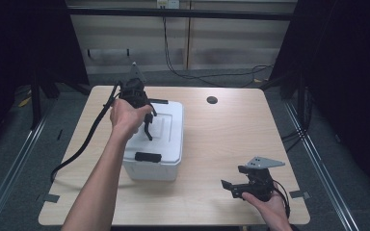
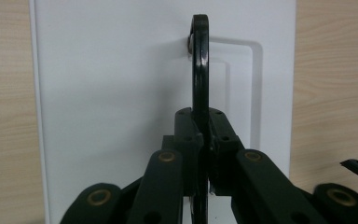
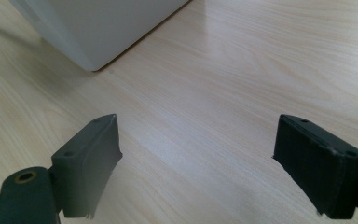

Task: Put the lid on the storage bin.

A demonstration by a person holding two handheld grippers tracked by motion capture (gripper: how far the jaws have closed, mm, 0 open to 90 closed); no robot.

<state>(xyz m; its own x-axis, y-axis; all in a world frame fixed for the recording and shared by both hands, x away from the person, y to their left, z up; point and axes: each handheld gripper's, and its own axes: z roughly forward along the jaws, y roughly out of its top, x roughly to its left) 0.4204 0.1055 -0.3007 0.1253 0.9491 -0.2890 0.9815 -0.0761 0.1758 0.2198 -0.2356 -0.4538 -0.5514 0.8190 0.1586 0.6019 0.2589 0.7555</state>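
My left gripper (image 1: 147,126) is matte black all over, with brass-coloured pivot rings on its linkage arms and small screw holes in the blocky jaws. A thick black cable (image 1: 84,142) trails from it. My right gripper (image 1: 233,186) is black too, topped by a grey three-cornered plate (image 1: 265,162). Both forearms are bare, no sleeves.

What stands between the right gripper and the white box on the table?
Nothing visible does. The right gripper is open and low over bare table, apart from the white box. The left gripper is above the box, shut on the black handle on its lid.
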